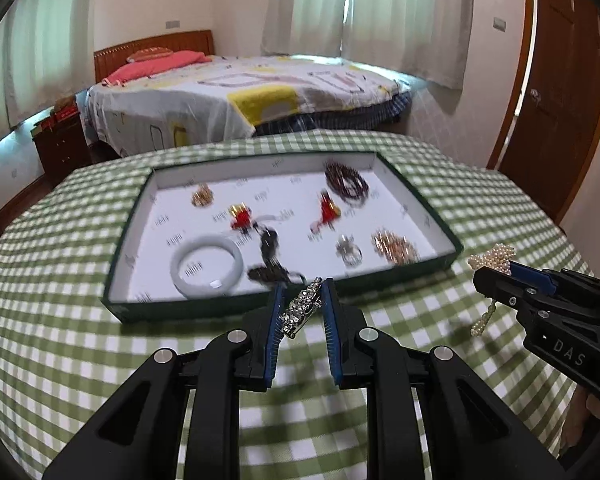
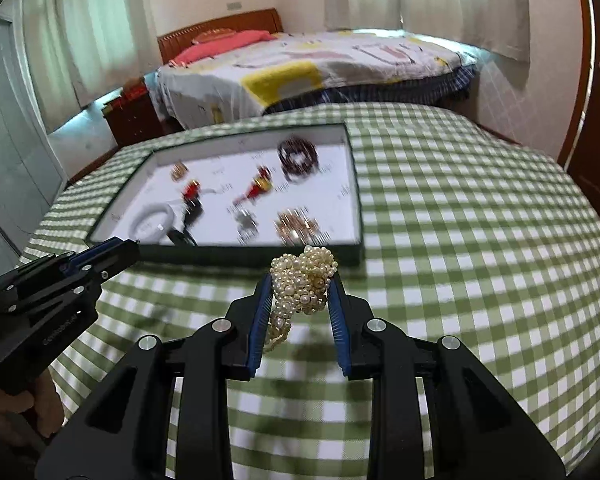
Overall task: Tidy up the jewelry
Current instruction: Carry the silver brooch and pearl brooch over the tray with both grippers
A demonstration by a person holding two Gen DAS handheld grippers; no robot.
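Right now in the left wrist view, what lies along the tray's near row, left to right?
White bangle → black piece → silver ring → rose-gold cluster, all inside the tray.

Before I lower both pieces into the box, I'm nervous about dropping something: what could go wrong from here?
1. The rhinestone clip sits slanted in the left tool, caught only near its ends, so it could twist out.
2. The pearl piece in the right tool has a strand dangling below that might snag the green box rim.
3. The box already looks crowded near its front edge, so landing on other jewelry seems possible.
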